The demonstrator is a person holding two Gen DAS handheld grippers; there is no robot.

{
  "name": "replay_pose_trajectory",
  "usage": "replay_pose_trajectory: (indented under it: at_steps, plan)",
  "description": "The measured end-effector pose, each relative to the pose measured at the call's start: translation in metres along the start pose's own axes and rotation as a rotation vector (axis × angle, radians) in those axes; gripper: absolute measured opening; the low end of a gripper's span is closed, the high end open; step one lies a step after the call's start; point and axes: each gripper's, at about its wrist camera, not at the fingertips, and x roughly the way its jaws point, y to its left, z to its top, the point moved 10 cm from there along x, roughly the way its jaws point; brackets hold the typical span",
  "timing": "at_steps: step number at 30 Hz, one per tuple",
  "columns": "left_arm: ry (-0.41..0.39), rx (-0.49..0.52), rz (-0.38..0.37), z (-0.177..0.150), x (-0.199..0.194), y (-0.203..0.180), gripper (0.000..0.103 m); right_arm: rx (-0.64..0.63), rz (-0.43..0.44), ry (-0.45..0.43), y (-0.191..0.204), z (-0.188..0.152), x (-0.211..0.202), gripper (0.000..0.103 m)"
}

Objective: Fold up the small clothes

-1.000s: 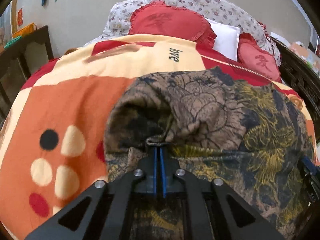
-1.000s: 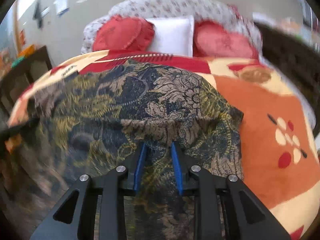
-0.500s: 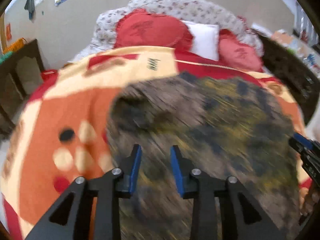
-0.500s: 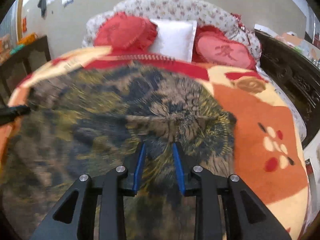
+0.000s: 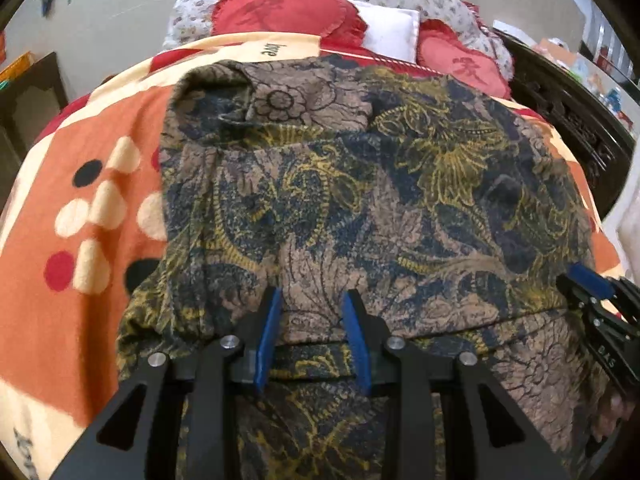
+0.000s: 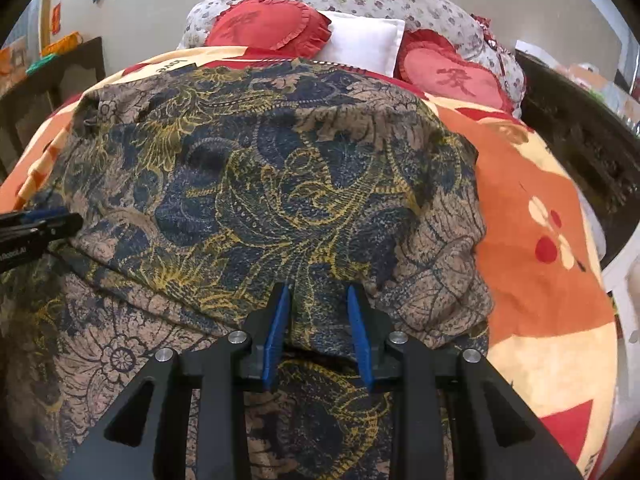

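Both grippers are letting go of the patterned garment [image 5: 360, 184], and that is the change that matters here: a second ago the left gripper [image 5: 312, 320] was clamped tight on a bunched fold of the cloth, whereas now its jaws are standing partly apart with the fabric lying loose between the blue pads [image 5: 269, 332], nothing pinched. The right gripper [image 6: 320, 316] is showing much the same, its jaws parted a modest way and straddling a flat stretch of cloth without pressing on it; it was already slightly open a second ago and is now a touch wider. The garment is lying spread over the orange, cream and red blanket [image 5: 80, 208] on the bed, with a folded-over layer now resting on the lower layer, its near edge running across just ahead of both grippers. Earlier that edge was gathered up in the left jaws; now it is settling flat. This probably means one fold has just been laid down and released. The heart-shaped red cushions [image 6: 272, 28] and the white pillow [image 6: 360, 40] are sitting at the head of the bed, well clear of the work.
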Motion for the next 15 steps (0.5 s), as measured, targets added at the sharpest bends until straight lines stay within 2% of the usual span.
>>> replay_pose_trajectory:
  at_steps: [2, 4, 6, 8, 9, 10, 12, 14, 15]
  plan:
    - [-0.029, -0.023, -0.027, 0.0, -0.01, -0.01, 0.037, 0.021, 0.002, -0.01, 0.006, 0.007, -0.016, 0.027]
    - [-0.041, 0.002, -0.034, -0.007, -0.012, -0.023, 0.043, 0.019, 0.054, -0.054, 0.02, 0.016, -0.032, 0.027]
    - [-0.038, 0.046, 0.011, -0.013, -0.003, -0.027, 0.047, 0.004, 0.093, -0.037, 0.032, 0.016, -0.027, 0.027]
    - [-0.059, 0.039, 0.007, -0.015, -0.003, -0.027, 0.05, 0.018, 0.119, 0.038, 0.037, 0.002, -0.004, 0.028]
    - [-0.063, 0.035, 0.003, -0.015, -0.003, -0.026, 0.051, 0.029, 0.133, 0.045, 0.037, -0.004, 0.004, 0.029]
    - [-0.066, 0.03, -0.005, -0.015, -0.003, -0.026, 0.053, 0.043, 0.15, -0.01, 0.036, -0.004, 0.003, 0.03]
    - [-0.08, 0.031, -0.022, -0.016, -0.003, -0.028, 0.061, 0.07, 0.18, -0.034, 0.032, -0.007, 0.002, 0.03]
    - [-0.086, 0.061, -0.071, -0.019, -0.002, -0.038, 0.087, 0.078, 0.186, -0.038, 0.03, -0.009, 0.002, 0.03]
    - [-0.074, 0.088, -0.083, -0.02, 0.0, -0.044, 0.094, 0.073, 0.18, -0.041, 0.03, -0.009, 0.002, 0.03]
